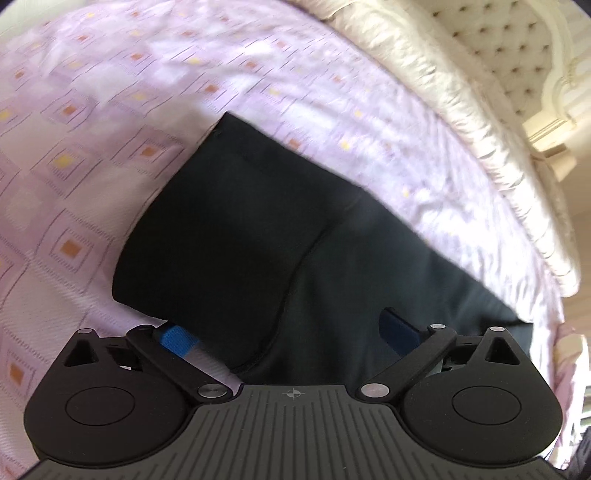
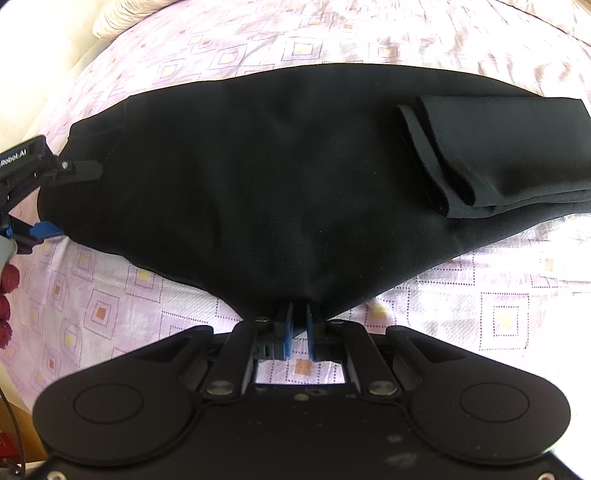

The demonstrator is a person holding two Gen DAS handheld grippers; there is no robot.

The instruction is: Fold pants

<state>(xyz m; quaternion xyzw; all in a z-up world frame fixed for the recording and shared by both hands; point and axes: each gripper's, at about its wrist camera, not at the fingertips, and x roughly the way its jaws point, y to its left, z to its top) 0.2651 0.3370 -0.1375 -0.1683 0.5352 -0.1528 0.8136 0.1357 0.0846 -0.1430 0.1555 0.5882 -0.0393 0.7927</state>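
Black pants (image 2: pixel 258 177) lie flat on a lilac bedsheet (image 2: pixel 517 314), legs folded back on top at the right (image 2: pixel 498 155). My right gripper (image 2: pixel 300 317) is shut on the near edge of the pants at the crotch point. My left gripper (image 1: pixel 288 336) is open, its blue-padded fingers (image 1: pixel 177 338) spread wide over one end of the pants (image 1: pixel 240 229). In the right wrist view the left gripper (image 2: pixel 55 199) sits at the pants' left end, one finger above the cloth and one at its edge.
A cream quilted bed edge (image 1: pixel 461 103) and tufted headboard (image 1: pixel 509 44) run along the far side. A cream pillow (image 2: pixel 125 18) lies at the top left. The patterned sheet (image 1: pixel 74 147) surrounds the pants.
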